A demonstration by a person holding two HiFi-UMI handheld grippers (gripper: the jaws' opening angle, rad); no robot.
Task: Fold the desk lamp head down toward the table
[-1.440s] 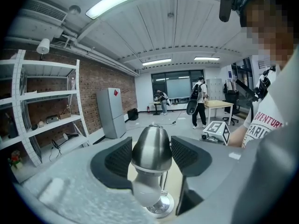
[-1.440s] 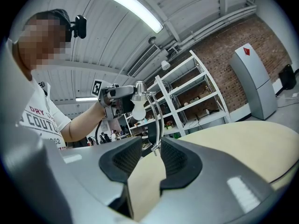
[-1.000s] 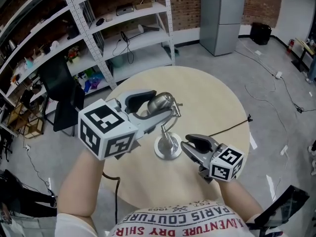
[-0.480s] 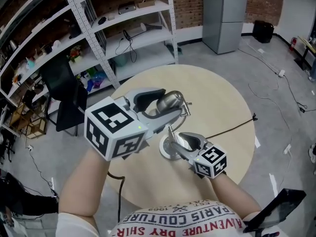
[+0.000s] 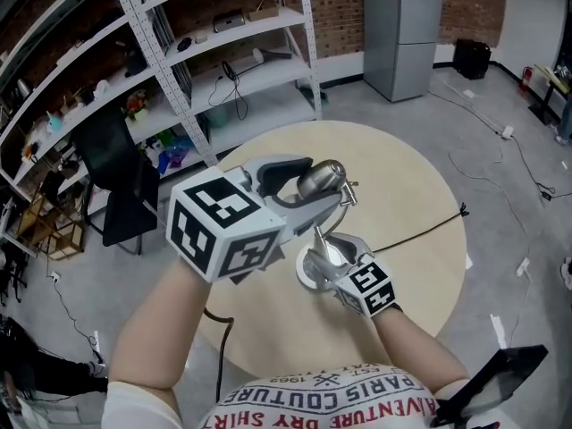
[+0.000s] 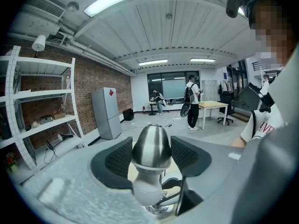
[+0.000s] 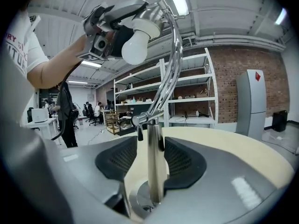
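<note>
Left gripper (image 5: 317, 186), right gripper (image 5: 329, 256) (jaws opening, lamp post (image 7: 154, 167) between): grey shells, black pads (image 6: 119, 157), black-and-white marker cubes (image 5: 223, 226); six o'clock, white T-shirt (image 5: 308, 402), red lettering.

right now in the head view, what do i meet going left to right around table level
black chair → left marker cube → lamp head → right marker cube → cable knot at the table edge

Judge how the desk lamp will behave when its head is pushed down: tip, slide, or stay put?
Probably top-heavy: the lamp head sits high on a thin curved arm over a small round base, so it may tip. Polished metal looks slippery. The right gripper, jaws opening round the post, seems there to steady it.
</note>
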